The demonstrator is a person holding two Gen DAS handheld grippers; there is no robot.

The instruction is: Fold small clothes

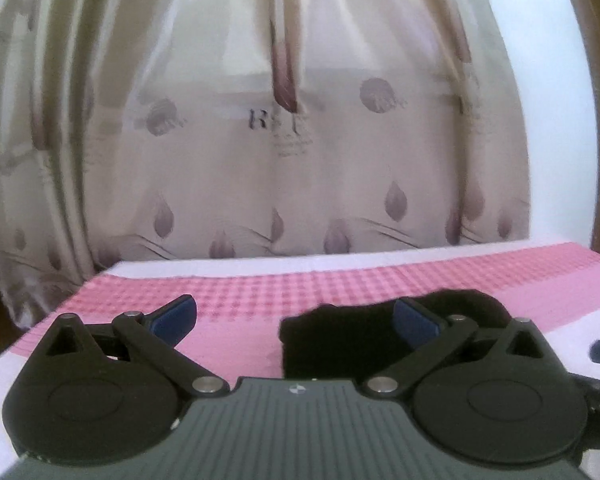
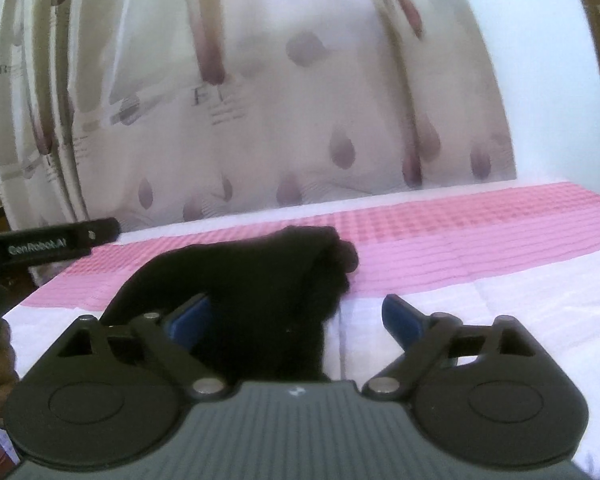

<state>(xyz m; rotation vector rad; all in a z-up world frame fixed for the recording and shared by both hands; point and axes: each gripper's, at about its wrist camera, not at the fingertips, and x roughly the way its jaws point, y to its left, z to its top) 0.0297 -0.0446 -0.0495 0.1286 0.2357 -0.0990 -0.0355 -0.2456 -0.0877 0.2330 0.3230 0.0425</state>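
On the left wrist view, the left gripper (image 1: 294, 322) hangs low over the table (image 1: 236, 280), which is covered with a pink and white checked cloth (image 1: 340, 276). Its two blue fingers (image 1: 174, 316) stand wide apart and hold nothing. A small black garment (image 1: 340, 340) lies on the pink part of the cloth, in front of the right finger and partly behind it; I cannot tell if they touch. Behind the table hangs a beige curtain (image 1: 260, 140) with dark leaf prints.

From the right wrist view, the right gripper (image 2: 296, 320) is also spread open and empty. The black garment (image 2: 268, 292) lies bunched on the cloth (image 2: 480, 220), where the pink band meets the white one, reaching between the fingers and lying against the left blue finger (image 2: 190, 320). At the left edge the body of the left gripper (image 2: 48, 244) shows, with white lettering on it. The same curtain (image 2: 300, 100) fills the background.
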